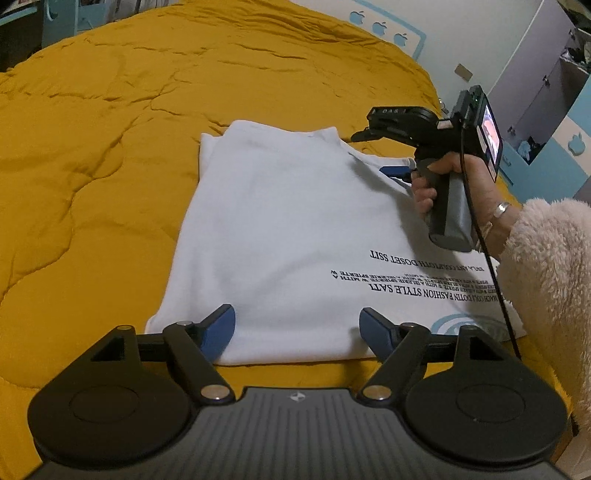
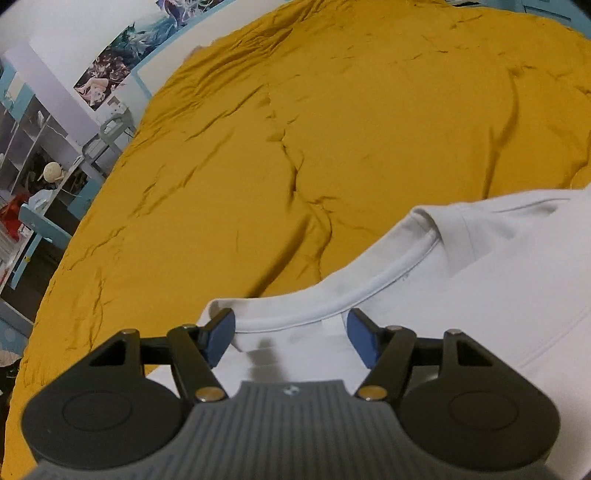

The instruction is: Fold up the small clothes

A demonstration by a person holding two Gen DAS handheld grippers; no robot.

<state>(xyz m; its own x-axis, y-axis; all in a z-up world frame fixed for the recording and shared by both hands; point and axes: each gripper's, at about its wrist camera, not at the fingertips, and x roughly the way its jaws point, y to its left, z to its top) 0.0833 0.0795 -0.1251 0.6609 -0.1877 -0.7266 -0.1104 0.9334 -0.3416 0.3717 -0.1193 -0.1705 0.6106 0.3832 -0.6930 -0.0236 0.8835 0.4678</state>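
Note:
A white T-shirt with black printed text lies partly folded on a mustard-yellow quilt. My left gripper is open, its blue pads on either side of the shirt's near hem. My right gripper is open over the shirt's collar, with the white cloth between and below the pads. In the left wrist view the right gripper sits at the shirt's far right edge, held by a hand in a fluffy sleeve.
The yellow quilt spreads wide beyond the shirt. Shelves and a blue chair stand off the bed's left side. A wall with blue apple decals and a cupboard lie past the bed.

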